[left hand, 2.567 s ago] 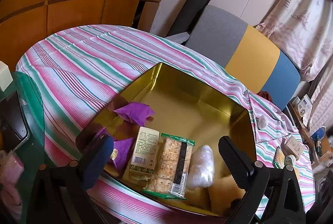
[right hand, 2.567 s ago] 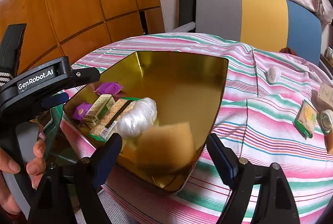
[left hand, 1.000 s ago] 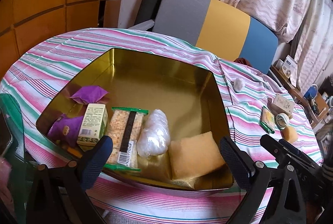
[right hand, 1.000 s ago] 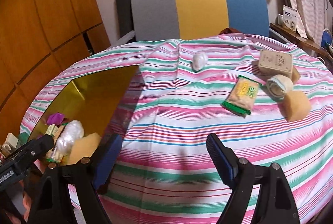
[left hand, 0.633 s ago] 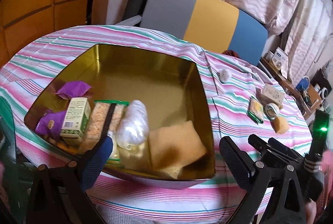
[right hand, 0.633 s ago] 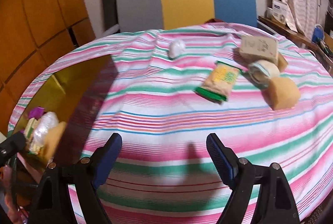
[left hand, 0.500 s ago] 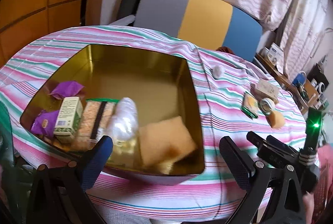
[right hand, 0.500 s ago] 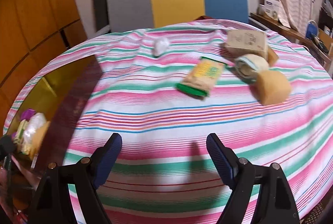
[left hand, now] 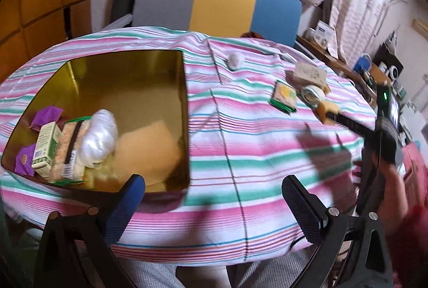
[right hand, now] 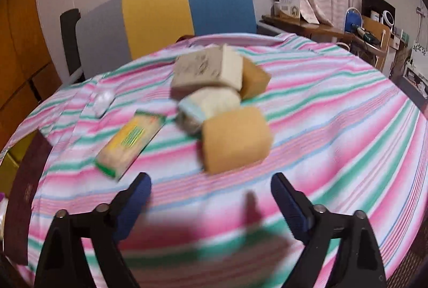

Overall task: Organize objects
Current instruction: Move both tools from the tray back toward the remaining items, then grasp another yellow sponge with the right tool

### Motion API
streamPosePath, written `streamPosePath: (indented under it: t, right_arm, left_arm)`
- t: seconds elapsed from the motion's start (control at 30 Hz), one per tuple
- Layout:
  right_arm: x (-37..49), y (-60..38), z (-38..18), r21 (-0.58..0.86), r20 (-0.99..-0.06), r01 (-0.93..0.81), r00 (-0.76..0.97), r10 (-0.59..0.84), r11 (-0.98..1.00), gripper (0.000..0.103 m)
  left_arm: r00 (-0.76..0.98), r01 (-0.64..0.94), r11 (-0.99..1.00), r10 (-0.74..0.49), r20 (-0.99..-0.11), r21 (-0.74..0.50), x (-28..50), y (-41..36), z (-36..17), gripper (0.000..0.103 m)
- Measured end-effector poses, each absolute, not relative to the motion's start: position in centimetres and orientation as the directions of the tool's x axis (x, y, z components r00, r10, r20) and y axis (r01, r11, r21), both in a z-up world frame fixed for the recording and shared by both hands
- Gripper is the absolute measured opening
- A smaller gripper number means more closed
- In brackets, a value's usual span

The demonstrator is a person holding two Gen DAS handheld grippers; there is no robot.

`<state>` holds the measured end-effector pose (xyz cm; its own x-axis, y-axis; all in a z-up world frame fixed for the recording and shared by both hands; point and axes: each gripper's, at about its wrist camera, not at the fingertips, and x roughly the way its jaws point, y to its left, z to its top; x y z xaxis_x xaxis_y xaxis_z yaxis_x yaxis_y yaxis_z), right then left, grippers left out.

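Note:
A gold tin [left hand: 125, 76] sits at the left on the striped tablecloth [left hand: 254, 154]. It holds purple packets, a small green box, a cracker pack, a white bag [left hand: 97, 135] and a tan sponge [left hand: 147, 151]. My left gripper [left hand: 214, 194] is open and empty over the table's near edge, right of the tin. My right gripper [right hand: 211, 189] is open and empty just short of a tan sponge [right hand: 235, 138]. Beyond that sponge lie a tape roll [right hand: 208, 106], a cardboard box [right hand: 206, 71], another sponge [right hand: 254, 79], a cracker pack [right hand: 131, 141] and a white ball [right hand: 103, 99].
A grey, yellow and blue chair [right hand: 160, 18] stands behind the table. A cluttered side table [right hand: 321, 28] is at the back right. The tin's dark outer wall [right hand: 24, 191] shows at the left edge of the right wrist view. The right gripper's body [left hand: 374, 133] shows in the left wrist view.
Both grippers have swung right, away from the tin. The right gripper has closed in on the loose items, and the tan sponge is now just ahead of its fingers.

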<state>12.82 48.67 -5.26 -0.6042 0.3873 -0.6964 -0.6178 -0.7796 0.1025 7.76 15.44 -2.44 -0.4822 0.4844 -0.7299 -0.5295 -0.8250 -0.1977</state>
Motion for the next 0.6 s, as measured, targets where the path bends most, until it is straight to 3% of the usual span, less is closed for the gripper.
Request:
streamPosePath:
  t: [0.17,0.4,0.47,0.53,0.6]
  right_arm:
    - [11.2,51.2,-4.4,0.072,-0.671,-0.632,-0.603,0.431,-0.772,0.094]
    - [9.1,52.8,-7.0,0.041,-0.716,-0.652,-0.547,0.433,-0.757,0.094]
    - [9.4,53.1,-7.5,0.072,-0.717,-0.646,-0.563,0.41,-0.76,0.088]
    - [9.5,53.4,-7.7,0.097,-0.715,-0.64,-0.577,0.393,-0.762,0.065]
    - [9.7,53.6,-7.8,0.126,-0.708,-0.631,-0.598,0.376,-0.766,0.065]
  left_arm:
    - [-0.468,-0.559,-0.81,0.485,-0.739,-0.177,8.5,16.6,-2.5,0.103]
    - [-0.456,-0.59,-0.792,0.487,-0.745,-0.157,9.2,17.8,-2.3,0.103]
    - [-0.456,-0.597,-0.789,0.482,-0.748,-0.144,9.1,18.3,-2.4,0.103]
    - [-0.463,-0.602,-0.788,0.477,-0.747,-0.13,8.9,18.9,-2.4,0.103]
    - [-0.456,-0.607,-0.785,0.474,-0.753,-0.127,8.4,19.9,-2.4,0.103]
